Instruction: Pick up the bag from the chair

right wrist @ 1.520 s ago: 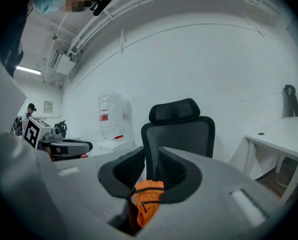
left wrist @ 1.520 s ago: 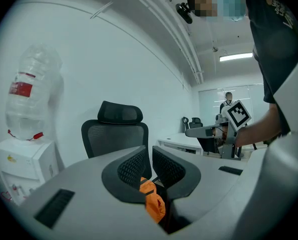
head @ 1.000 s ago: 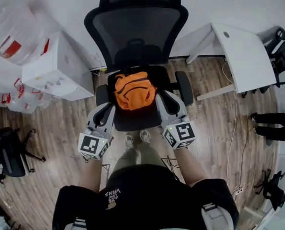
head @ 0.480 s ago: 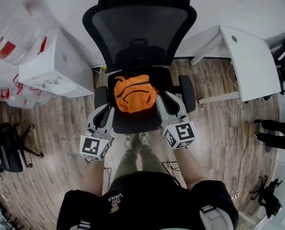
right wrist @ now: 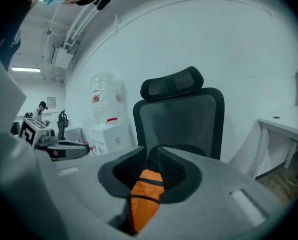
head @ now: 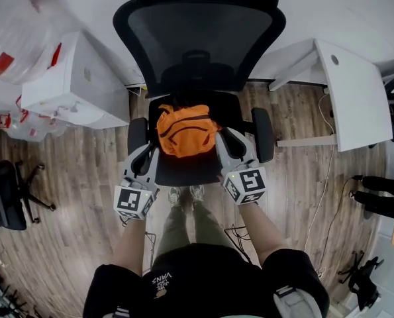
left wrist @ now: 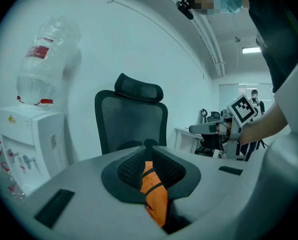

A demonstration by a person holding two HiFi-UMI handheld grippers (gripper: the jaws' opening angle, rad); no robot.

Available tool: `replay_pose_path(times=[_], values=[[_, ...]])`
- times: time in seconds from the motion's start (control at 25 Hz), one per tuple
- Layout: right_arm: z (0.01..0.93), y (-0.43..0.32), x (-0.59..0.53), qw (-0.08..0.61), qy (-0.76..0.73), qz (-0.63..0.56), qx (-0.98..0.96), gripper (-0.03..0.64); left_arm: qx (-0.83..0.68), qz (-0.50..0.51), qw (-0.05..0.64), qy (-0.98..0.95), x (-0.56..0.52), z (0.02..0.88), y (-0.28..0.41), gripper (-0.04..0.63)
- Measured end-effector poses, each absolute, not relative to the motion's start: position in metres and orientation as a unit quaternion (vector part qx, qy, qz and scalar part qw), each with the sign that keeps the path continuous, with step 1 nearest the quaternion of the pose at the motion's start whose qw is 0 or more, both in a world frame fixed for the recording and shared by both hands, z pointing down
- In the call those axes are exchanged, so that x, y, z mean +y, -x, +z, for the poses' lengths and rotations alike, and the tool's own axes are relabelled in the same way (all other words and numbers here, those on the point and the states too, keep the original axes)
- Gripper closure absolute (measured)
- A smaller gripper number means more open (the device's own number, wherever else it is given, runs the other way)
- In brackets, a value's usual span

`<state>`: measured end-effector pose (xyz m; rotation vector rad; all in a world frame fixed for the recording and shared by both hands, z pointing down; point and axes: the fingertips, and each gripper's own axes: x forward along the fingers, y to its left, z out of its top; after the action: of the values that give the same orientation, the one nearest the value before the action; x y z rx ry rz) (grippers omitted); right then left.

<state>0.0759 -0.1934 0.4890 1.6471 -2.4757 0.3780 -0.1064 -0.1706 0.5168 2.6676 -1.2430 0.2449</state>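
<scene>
The bag (head: 183, 128) is orange with black stripes, the chair (head: 197, 32) black mesh, the floor (head: 71, 197) brown wood-grain.

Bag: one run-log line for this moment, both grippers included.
bag: orange, over chair seat | left gripper: shut on bag, its left side | right gripper: shut on bag, its right side
</scene>
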Motion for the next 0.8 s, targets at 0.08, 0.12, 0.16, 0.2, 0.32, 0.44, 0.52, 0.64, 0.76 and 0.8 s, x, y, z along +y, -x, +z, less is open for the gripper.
replay_pose_path(times=[0.08,0.12,0.16,0.2,0.32,0.44,0.52,0.64,0.76,0.8], values=[[0.499,-0.077,-0.197,0.073,-0.546,0.133,-0.824,0.543,-0.426,0.085,0.099,-0.895,-0.174,0.526,0.108,0.557],[0.504,-0.077,-0.198,0.075,-0.545,0.135,-0.824,0.543,-0.430,0.085,0.104,-0.893,-0.176,0.530,0.109,0.557],[0.508,-0.078,-0.200,0.078,-0.545,0.136,-0.824,0.543,-0.433,0.085,0.107,-0.891,-0.178,0.534,0.110,0.557],[0.513,-0.079,-0.201,0.080,-0.544,0.137,-0.824,0.543,-0.435,0.086,0.109,-0.890,-0.180,0.538,0.109,0.557],[0.525,-0.081,-0.204,0.086,-0.542,0.144,-0.824,0.543,-0.438,0.091,0.113,-0.887,-0.182,0.547,0.107,0.557],[0.537,-0.084,-0.206,0.089,-0.543,0.153,-0.821,0.543,-0.439,0.093,0.125,-0.885,-0.182,0.558,0.104,0.557],[0.546,-0.084,-0.207,0.091,-0.543,0.158,-0.820,0.543,-0.442,0.095,0.133,-0.882,-0.181,0.568,0.104,0.557],[0.558,-0.086,-0.209,0.099,-0.542,0.160,-0.819,0.543,-0.445,0.095,0.141,-0.879,-0.182,0.580,0.103,0.557],[0.570,-0.087,-0.212,0.104,-0.540,0.163,-0.819,0.543,-0.446,0.100,0.146,-0.877,-0.183,0.590,0.101,0.557],[0.574,-0.087,-0.212,0.105,-0.539,0.167,-0.819,0.543,-0.447,0.101,0.149,-0.876,-0.183,0.594,0.101,0.557]])
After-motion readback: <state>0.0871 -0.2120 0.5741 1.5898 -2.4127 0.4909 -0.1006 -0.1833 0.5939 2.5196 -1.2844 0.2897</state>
